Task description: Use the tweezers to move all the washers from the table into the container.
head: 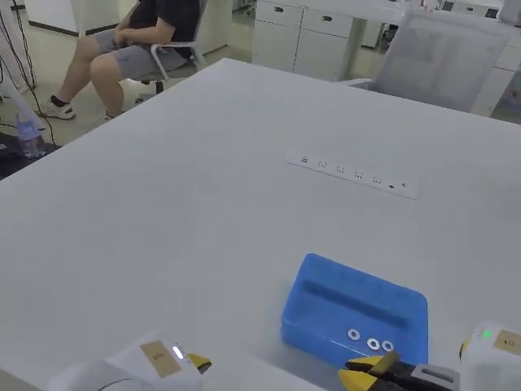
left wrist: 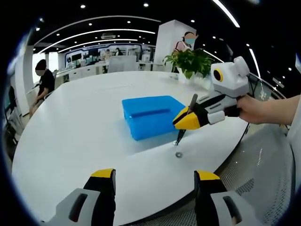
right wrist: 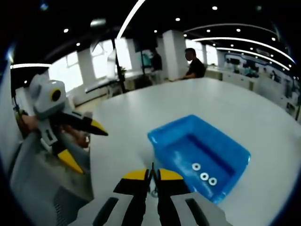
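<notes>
A blue container sits near the table's front edge with three washers in it; these washers lie in a row. My right gripper is shut on black tweezers, whose tips point down at the table just in front of the container. A washer lies on the table close to the tips, and another small one sits right at them. My left gripper stands open with nothing between its fingers, low at the table's near edge.
A strip of power sockets is set into the white table beyond the container. A seated person and an office chair are at the far side. A potted plant stands past the table.
</notes>
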### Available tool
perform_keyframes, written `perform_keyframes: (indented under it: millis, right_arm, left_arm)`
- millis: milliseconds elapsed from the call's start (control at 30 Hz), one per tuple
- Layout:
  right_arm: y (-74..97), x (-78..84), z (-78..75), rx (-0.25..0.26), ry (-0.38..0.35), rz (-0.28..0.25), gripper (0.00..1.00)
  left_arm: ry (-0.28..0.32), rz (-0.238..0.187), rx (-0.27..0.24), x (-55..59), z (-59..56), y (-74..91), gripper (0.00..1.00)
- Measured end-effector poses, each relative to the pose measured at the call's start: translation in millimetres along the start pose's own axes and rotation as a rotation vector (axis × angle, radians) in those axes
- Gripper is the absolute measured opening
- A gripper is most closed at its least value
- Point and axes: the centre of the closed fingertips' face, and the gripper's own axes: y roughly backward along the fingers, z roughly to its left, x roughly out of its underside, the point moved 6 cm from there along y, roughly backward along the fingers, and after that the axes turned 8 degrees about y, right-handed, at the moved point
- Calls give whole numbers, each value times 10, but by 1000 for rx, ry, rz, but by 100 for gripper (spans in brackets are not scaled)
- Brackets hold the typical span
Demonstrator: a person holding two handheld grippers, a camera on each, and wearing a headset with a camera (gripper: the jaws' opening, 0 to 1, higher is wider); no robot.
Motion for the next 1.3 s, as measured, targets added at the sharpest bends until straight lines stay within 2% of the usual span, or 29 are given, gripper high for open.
perform_keyframes:
  millis: [333,600,1300]
  right_arm:
    - [-8,13,92,-4,91,36,4]
    - [13,34,54,12,63,30,4]
    - [-58,-11,81,-6,129,49,4]
  left_arm:
    - [-5,2,-2,7,15,-2,67]
    - [-5,2,-4,7,20,-6,67]
    - [-10,4,1,-1,7,-7,66]
